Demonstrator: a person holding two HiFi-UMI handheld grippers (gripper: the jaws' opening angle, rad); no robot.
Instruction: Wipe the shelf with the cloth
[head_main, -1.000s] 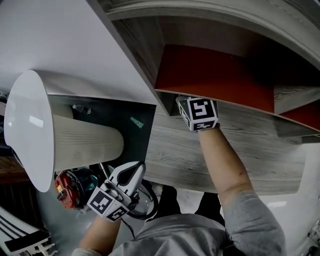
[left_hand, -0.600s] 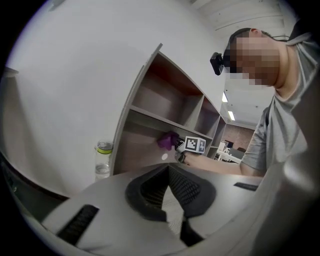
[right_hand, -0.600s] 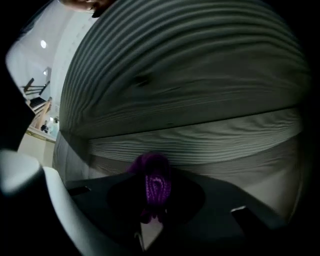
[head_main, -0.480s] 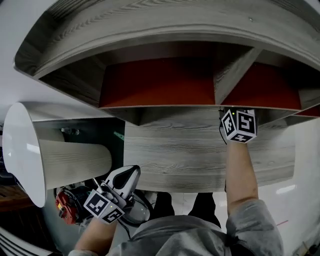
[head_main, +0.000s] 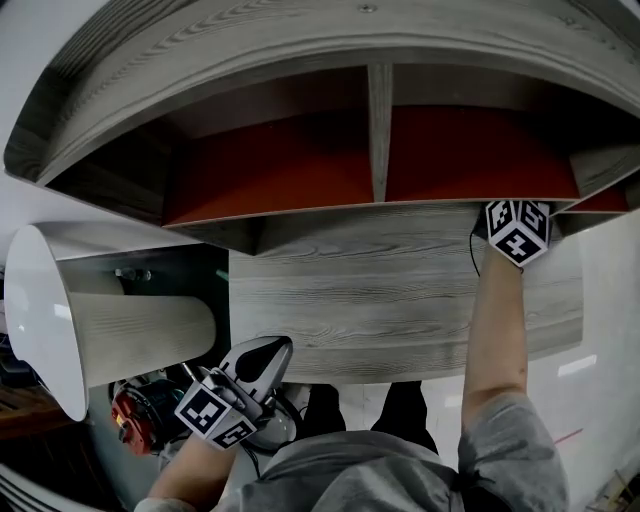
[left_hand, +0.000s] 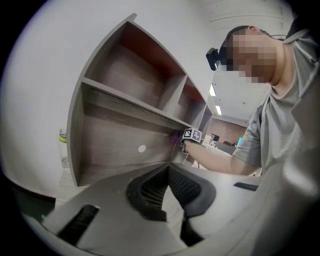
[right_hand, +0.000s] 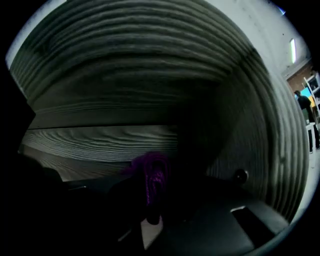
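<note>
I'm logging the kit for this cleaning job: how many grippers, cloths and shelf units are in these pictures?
Grippers: 2, the left gripper and the right gripper
Cloths: 1, the purple cloth, held by the right gripper
Shelf units: 1, the grey wooden shelf unit
Total: 4

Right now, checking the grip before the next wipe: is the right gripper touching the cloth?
Touching. The right gripper view shows the purple cloth pinched between the closed jaws of the right gripper.
</note>
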